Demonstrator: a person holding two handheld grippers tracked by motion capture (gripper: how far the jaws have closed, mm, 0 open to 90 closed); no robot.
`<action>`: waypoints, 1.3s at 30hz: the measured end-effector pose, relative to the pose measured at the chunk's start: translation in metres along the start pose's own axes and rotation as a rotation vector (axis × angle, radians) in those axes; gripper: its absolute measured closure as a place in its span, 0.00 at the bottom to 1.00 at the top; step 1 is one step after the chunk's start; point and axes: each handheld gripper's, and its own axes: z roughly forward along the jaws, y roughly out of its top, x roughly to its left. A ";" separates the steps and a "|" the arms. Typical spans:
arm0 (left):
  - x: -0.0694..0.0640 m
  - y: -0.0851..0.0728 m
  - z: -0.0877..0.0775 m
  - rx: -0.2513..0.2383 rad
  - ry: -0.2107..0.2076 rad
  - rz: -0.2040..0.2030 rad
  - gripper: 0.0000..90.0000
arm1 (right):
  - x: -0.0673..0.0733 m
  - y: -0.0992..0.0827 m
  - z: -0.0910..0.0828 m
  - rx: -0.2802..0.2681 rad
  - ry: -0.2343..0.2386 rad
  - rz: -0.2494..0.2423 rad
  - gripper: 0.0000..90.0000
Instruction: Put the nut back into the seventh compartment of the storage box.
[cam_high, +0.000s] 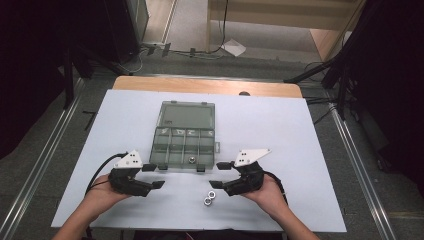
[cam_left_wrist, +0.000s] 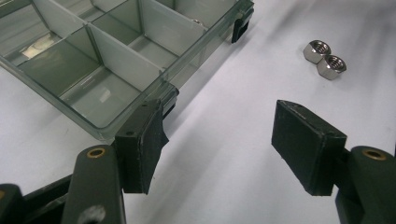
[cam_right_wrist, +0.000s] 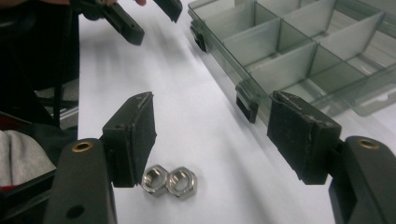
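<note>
Two steel hex nuts (cam_high: 209, 197) lie touching each other on the white table cover (cam_high: 300, 150), at the near edge, about 8 o'clock from the right gripper (cam_high: 220, 175). Its jaws stand wide apart with nothing between them; in the right gripper view the nuts (cam_right_wrist: 170, 180) sit just beside the left pad. Left gripper (cam_high: 154, 176) at 9 o'clock of the nuts, jaws also wide, holding nothing, one pad by the box's near corner. Farther back, at 12 o'clock, a clear grey plastic compartment box (cam_high: 183, 146), lid swung open behind. One small metal piece (cam_high: 191, 160) sits in a near-row cell, too small to identify. Black latches on the near wall.
</note>
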 end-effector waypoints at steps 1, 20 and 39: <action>0.000 0.000 0.000 -0.001 0.000 -0.001 0.38 | 0.000 -0.002 0.000 0.000 0.006 0.011 0.36; -0.003 0.001 0.000 0.000 -0.013 0.013 0.38 | 0.004 -0.021 0.007 0.070 -0.039 0.010 0.37; -0.002 0.001 0.000 0.007 -0.016 0.009 0.38 | 0.011 -0.032 0.025 0.155 -0.053 -0.024 0.41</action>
